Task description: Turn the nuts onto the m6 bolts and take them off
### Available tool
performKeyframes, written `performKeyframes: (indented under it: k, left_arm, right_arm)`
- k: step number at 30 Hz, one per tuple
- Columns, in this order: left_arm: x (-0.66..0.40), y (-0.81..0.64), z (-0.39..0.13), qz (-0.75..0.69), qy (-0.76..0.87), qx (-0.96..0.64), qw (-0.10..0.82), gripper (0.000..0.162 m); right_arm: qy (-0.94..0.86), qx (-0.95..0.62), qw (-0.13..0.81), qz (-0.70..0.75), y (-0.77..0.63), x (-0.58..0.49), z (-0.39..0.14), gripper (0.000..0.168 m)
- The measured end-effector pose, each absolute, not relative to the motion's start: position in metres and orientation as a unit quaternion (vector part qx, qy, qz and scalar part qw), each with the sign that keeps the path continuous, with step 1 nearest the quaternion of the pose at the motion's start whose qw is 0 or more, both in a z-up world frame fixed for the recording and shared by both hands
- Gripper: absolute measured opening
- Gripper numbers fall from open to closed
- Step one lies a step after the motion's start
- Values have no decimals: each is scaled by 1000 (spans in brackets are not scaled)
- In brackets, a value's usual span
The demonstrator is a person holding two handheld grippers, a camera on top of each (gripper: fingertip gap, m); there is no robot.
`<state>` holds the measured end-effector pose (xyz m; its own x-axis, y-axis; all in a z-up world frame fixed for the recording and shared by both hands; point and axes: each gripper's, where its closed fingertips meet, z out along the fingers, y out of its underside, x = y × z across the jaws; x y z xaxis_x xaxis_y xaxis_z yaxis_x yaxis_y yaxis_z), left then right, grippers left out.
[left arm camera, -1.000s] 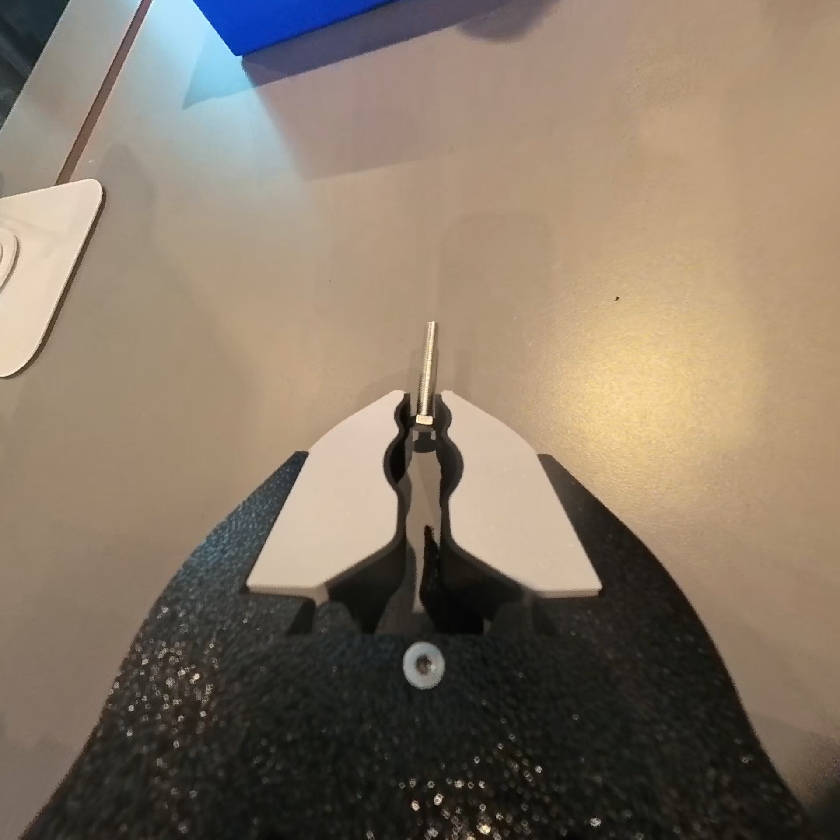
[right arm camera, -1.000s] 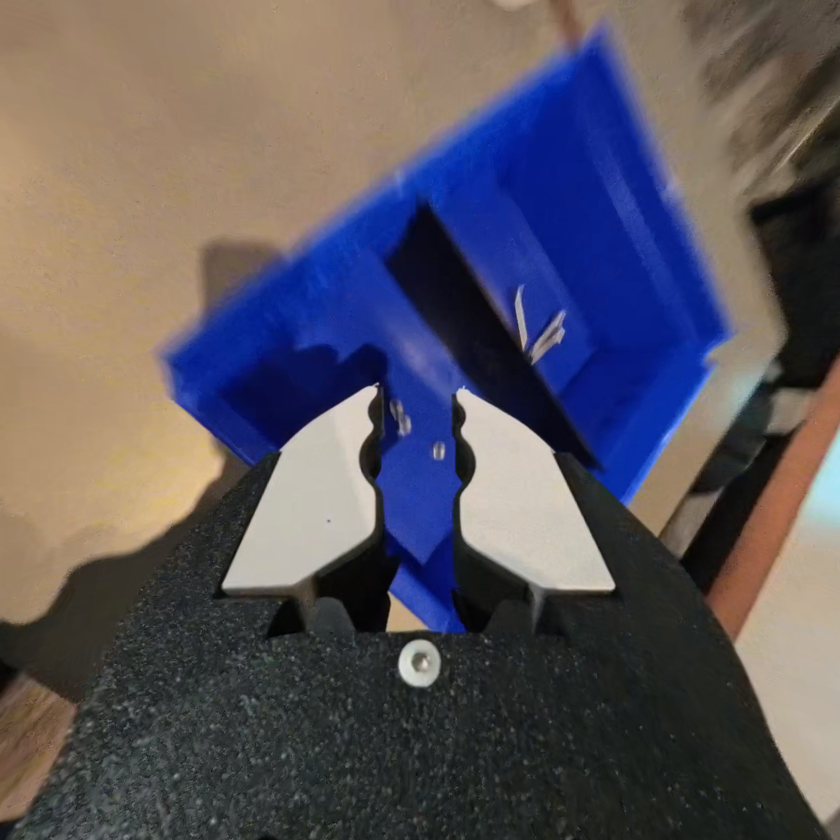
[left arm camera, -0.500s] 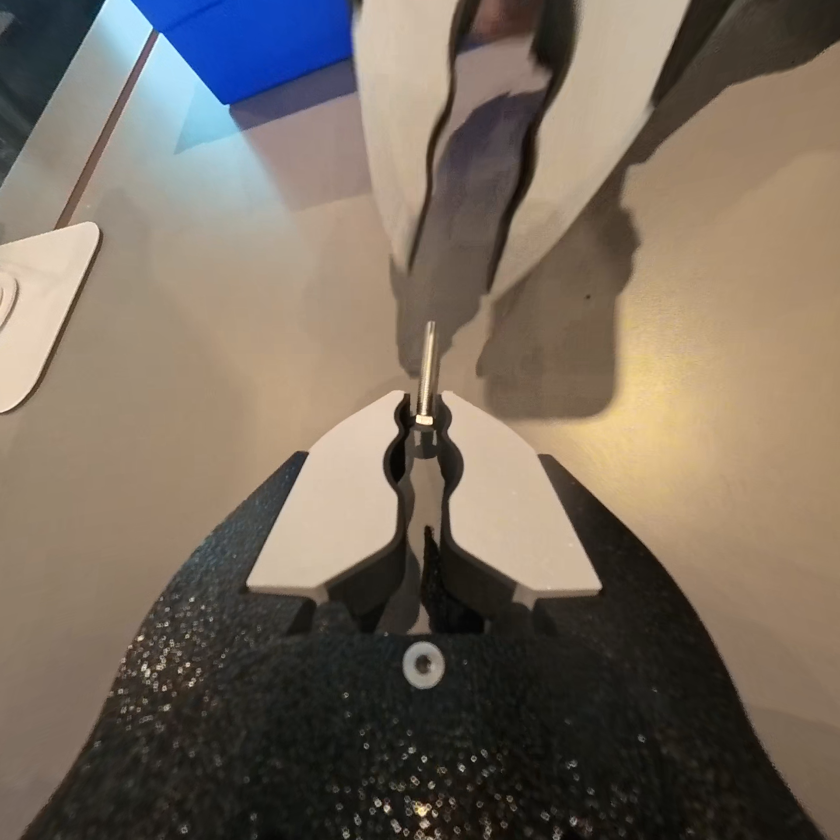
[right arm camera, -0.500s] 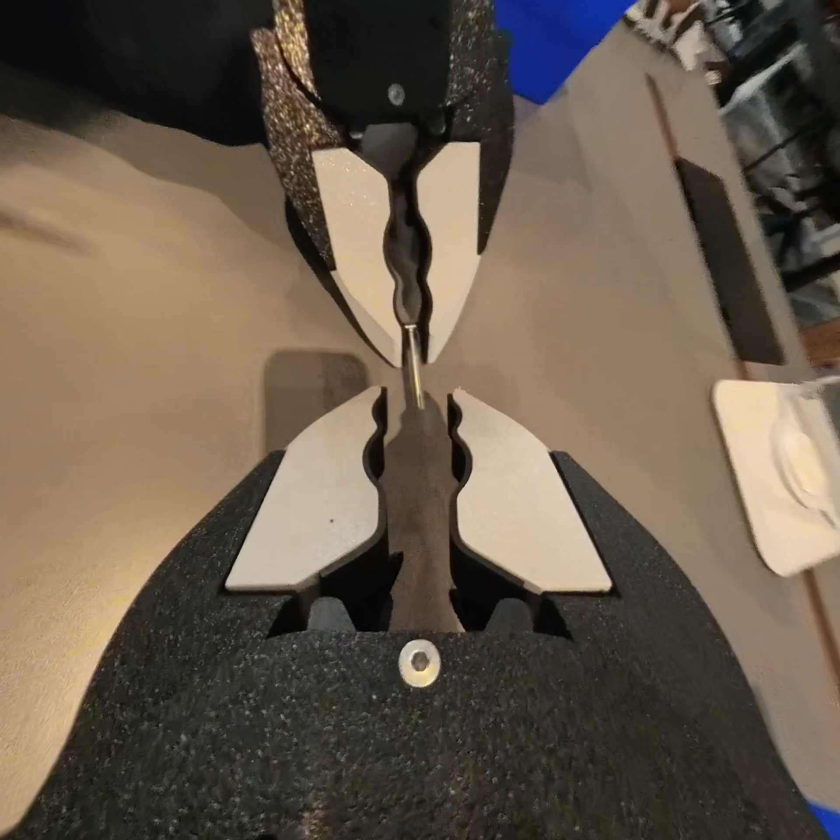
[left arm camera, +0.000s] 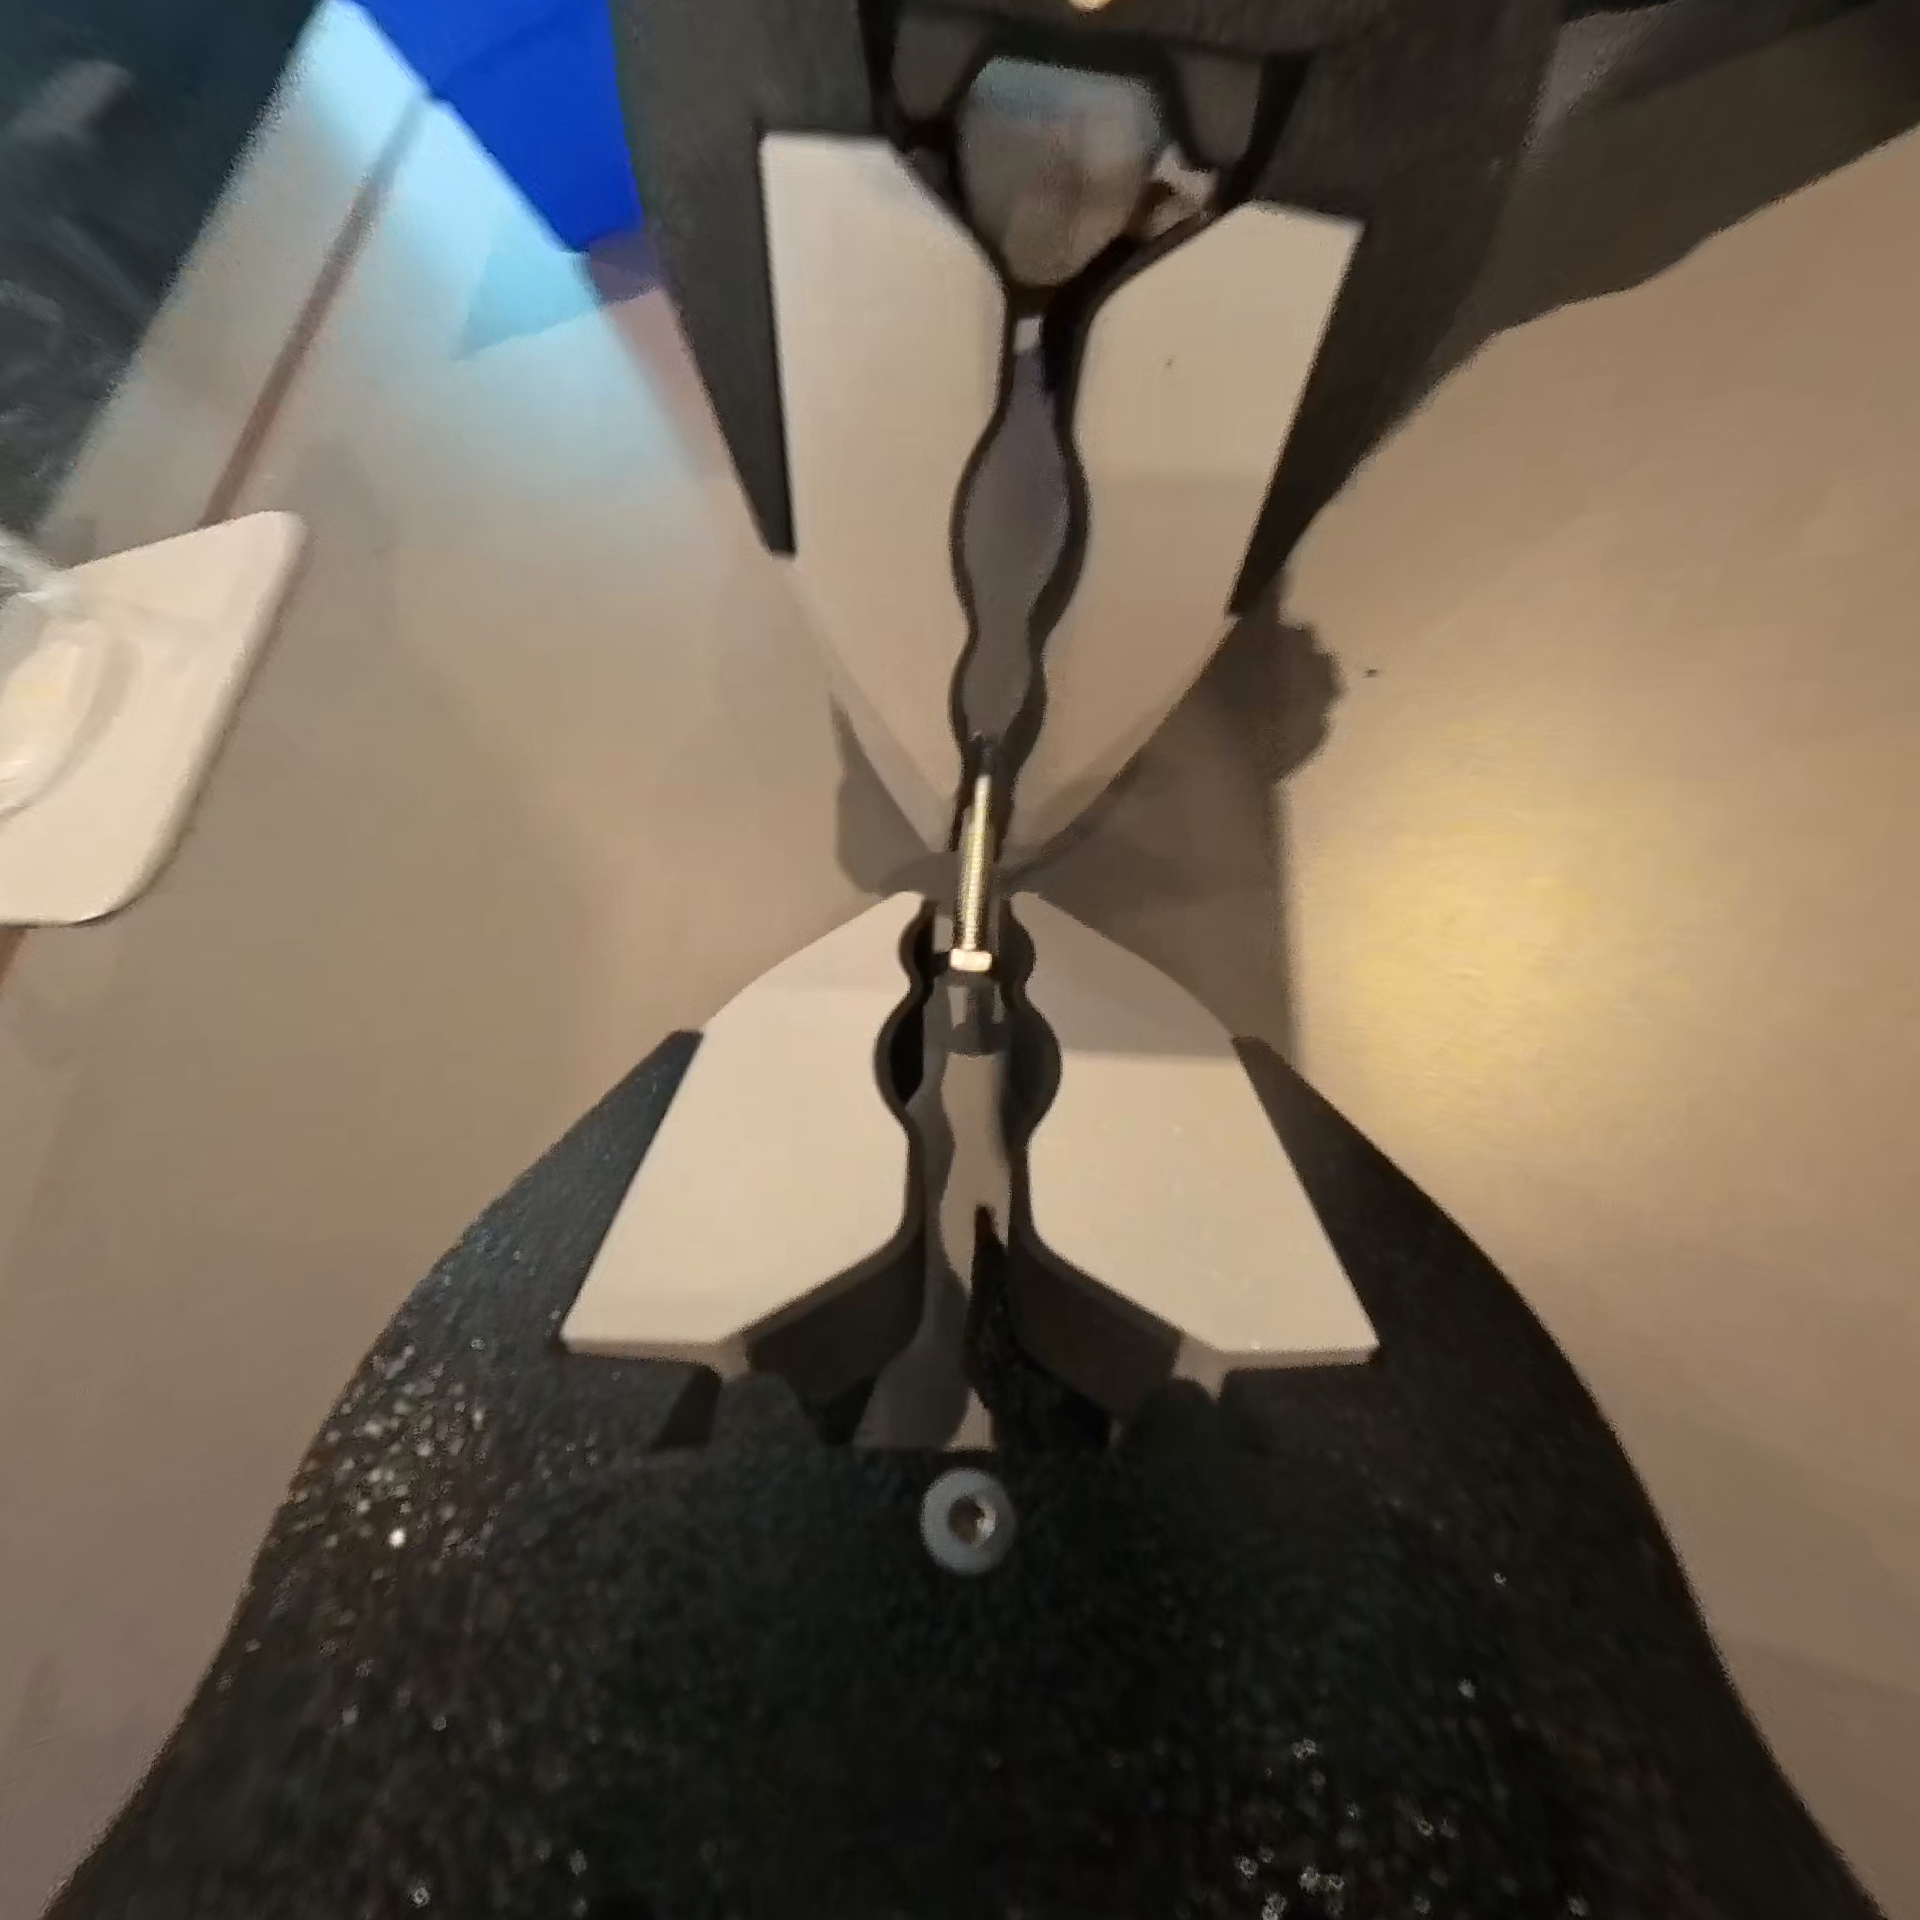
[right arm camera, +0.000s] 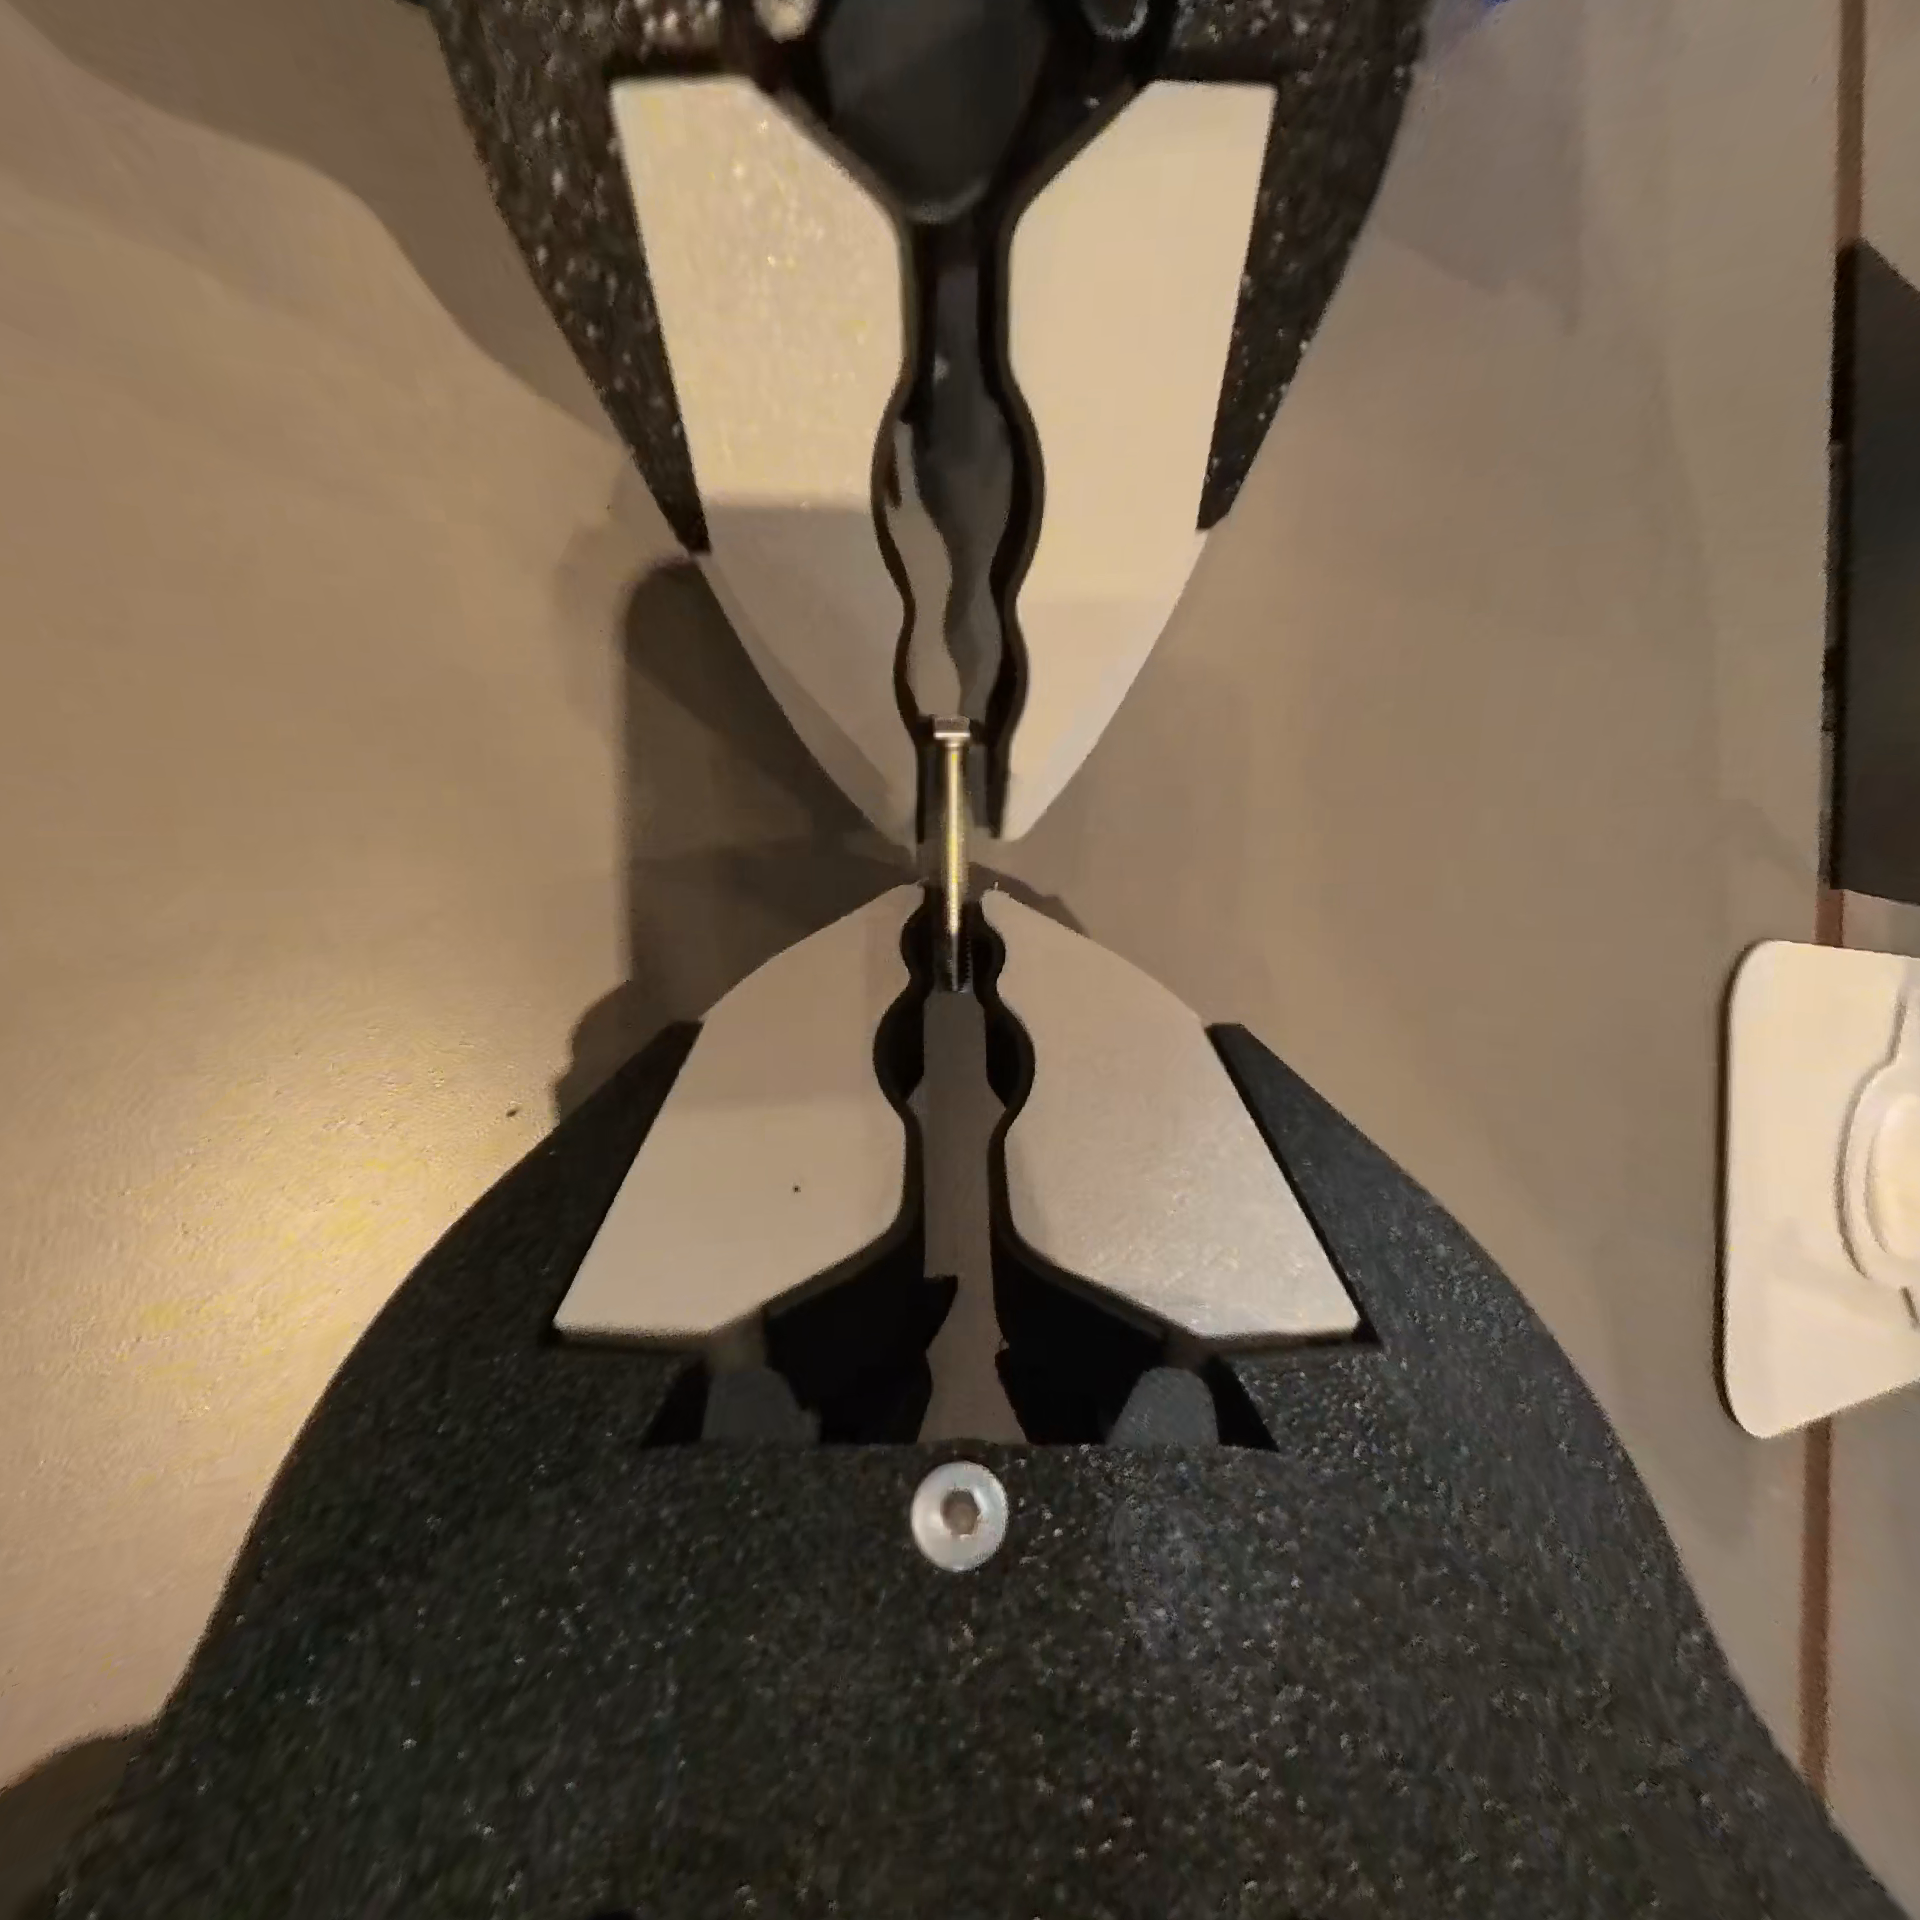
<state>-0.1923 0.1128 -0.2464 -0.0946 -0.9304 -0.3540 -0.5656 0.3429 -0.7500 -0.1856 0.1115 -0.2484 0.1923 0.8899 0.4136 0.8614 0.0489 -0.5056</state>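
Observation:
A thin silver m6 bolt (left arm camera: pixel 975 873) is held above the tan table (left arm camera: pixel 468 987). My left gripper (left arm camera: pixel 966 914) is shut on its hex head, with the thread pointing away from it. My right gripper (left arm camera: pixel 987 831) faces it tip to tip from the top of the left wrist view. In the right wrist view the right gripper (right arm camera: pixel 951 902) has its jaws nearly closed around the threaded end of the bolt (right arm camera: pixel 951 800). The left gripper (right arm camera: pixel 954 831) holds the head at the far side. I see no nut on the bolt or in either gripper.
A blue bin (left arm camera: pixel 520 114) stands at the far left of the left wrist view. A white square pad (left arm camera: pixel 135 727) lies at the table's edge, and it also shows in the right wrist view (right arm camera: pixel 1766 1195). A dark panel (right arm camera: pixel 1881 582) lies beyond a table seam. Both grippers' tips are close together, under 4 cm apart.
The right gripper left the blue bin, swung round to face the left one, moved in over the bolt's threaded end and narrowed its jaws. The left gripper kept holding the bolt.

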Motion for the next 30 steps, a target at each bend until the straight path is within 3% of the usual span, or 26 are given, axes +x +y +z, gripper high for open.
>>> performKeyframes:
  k: [1,6,10,13,20,30]
  left_arm:
    - [-191,117,-243,-209,697,-533,432,18]
    - [-191,132,-212,-210,638,-540,507,55]
    - [-197,150,-204,-241,569,-591,518,55]
    - [-200,158,-207,-258,540,-618,510,57]
    - [-203,163,-202,-246,522,-621,531,52]
    - [-198,159,-207,-236,539,-617,523,49]
  right_arm:
    - [-632,-691,350,17,112,-184,-246,6]
    - [-595,-708,378,-49,113,-159,-211,5]
    - [-479,-724,426,-257,107,-47,-113,6]
    - [-364,-777,377,-350,95,68,-70,5]
    - [-390,-884,126,-224,133,185,-166,5]
    - [-376,-917,58,-118,164,189,-238,5]
